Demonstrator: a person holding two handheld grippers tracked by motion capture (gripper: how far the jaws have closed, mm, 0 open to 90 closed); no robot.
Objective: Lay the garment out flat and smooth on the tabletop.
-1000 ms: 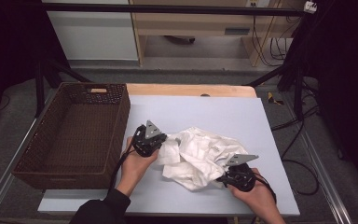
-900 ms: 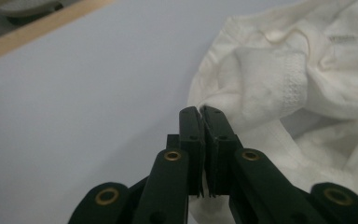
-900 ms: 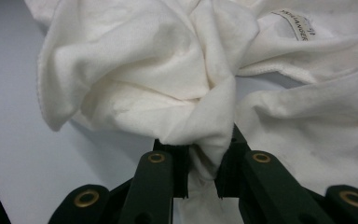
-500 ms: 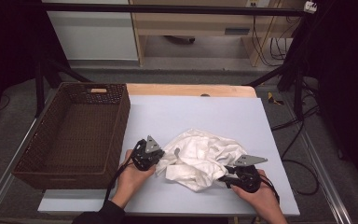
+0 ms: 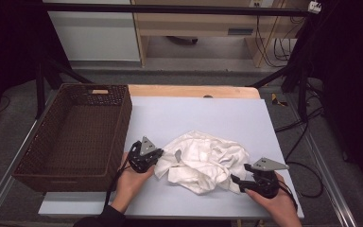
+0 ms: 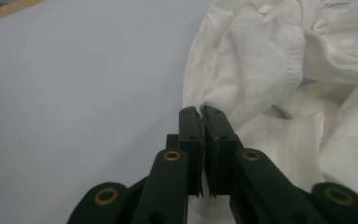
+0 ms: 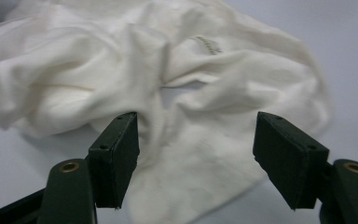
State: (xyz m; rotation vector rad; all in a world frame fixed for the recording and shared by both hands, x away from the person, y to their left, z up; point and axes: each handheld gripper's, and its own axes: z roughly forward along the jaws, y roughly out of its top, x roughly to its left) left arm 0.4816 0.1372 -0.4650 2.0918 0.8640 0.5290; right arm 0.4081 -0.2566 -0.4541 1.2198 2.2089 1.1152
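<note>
high view: crumpled white cloth [image 5: 203, 161] on grey table [image 5: 208, 118], near front edge; wicker basket [image 5: 75, 132] at left, apart from cloth. left gripper [image 5: 157, 158] touching cloth's left edge; right gripper [image 5: 236, 181] at cloth's lower right corner.

left gripper view: jaws pinched tight on a fold of cloth [image 6: 279, 79], fabric drawn up between them.

right gripper view: jaws spread wide, cloth [image 7: 168, 93] lying flat just beyond and between them, ungrasped.
</note>
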